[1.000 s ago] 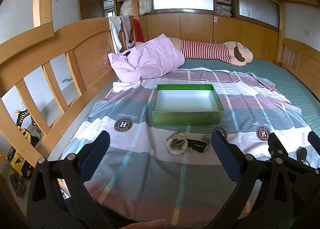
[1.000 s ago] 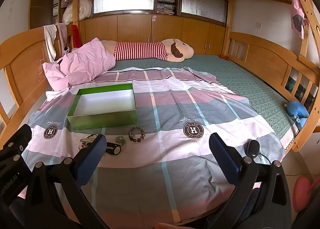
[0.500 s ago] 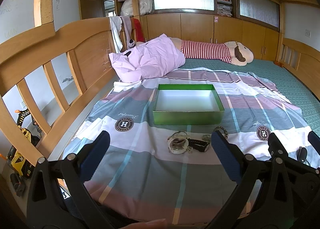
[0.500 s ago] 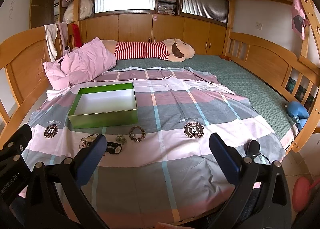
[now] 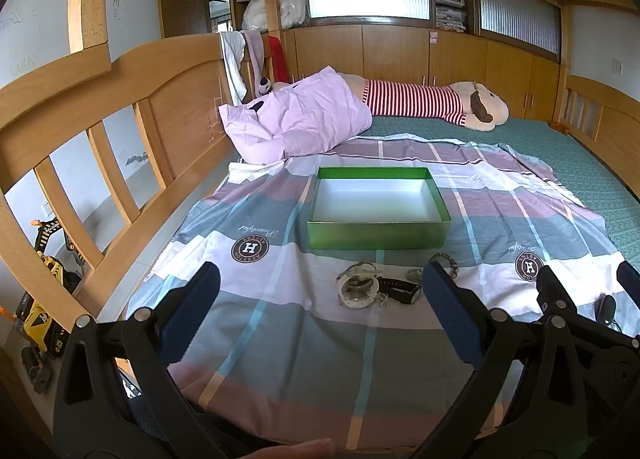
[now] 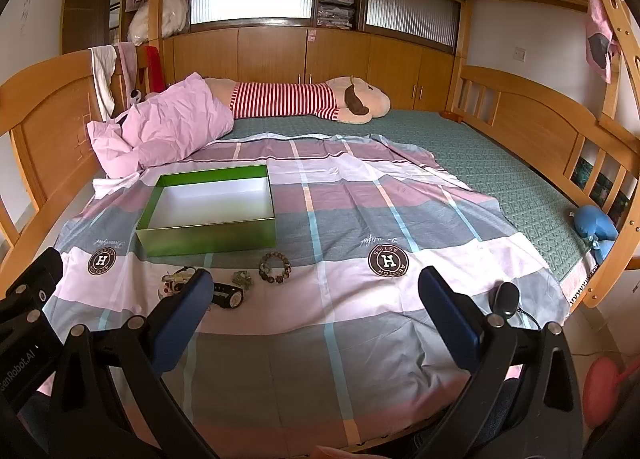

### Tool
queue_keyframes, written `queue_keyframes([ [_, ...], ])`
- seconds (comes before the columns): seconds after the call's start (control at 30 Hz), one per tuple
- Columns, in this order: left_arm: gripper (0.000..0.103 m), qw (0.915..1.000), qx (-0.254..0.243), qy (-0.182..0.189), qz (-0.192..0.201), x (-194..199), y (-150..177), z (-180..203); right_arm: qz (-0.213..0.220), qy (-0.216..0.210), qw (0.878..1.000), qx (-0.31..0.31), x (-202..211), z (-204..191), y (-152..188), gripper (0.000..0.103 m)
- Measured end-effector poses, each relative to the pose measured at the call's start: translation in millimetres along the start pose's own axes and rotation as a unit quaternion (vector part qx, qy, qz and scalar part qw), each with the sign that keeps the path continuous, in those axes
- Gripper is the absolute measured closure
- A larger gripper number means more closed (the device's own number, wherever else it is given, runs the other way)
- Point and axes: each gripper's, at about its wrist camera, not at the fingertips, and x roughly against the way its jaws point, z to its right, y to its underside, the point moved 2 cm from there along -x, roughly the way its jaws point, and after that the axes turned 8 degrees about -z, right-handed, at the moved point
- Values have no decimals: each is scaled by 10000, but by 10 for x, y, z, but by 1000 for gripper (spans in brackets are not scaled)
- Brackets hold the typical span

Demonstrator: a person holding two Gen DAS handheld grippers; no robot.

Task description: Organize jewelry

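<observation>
An empty green box (image 5: 378, 235) with a white inside sits on the plaid bedsheet; it also shows in the right wrist view (image 6: 208, 234). In front of it lie a pale bangle (image 5: 357, 290), a black watch (image 5: 398, 290), a small green trinket (image 6: 242, 279) and a brown bead bracelet (image 6: 275, 267). My left gripper (image 5: 320, 299) is open and empty, hovering short of the jewelry. My right gripper (image 6: 314, 301) is open and empty, to the right of the jewelry; its left finger partly hides the bangle.
A pink pillow (image 5: 300, 119) and a striped plush toy (image 5: 432, 103) lie at the far end. Wooden rails (image 5: 100, 163) run along both sides of the bed. A small black device (image 6: 506, 299) with a cord lies near the sheet's right front.
Both views have crept slightly forward toward the jewelry. Both grippers stay open and nothing on the bed has moved.
</observation>
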Motion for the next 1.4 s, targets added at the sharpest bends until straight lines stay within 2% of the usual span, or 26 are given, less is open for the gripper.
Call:
queue_keyframes([
  [0.77,3,10000,-15,-9,-50,-20,31,-38,-52,7,10000,19,-58,14,60,2],
  [1.27,3,9998,-82,-42,-173,-129,15,85,-171,8,9999,1,-160,49,42,2],
  [1.37,3,9997,-113,2,-218,-168,16,94,-136,-15,9999,94,-180,38,34,2],
  [1.4,3,9994,-153,121,-302,-228,21,99,-144,-49,9997,179,-205,38,11,2],
])
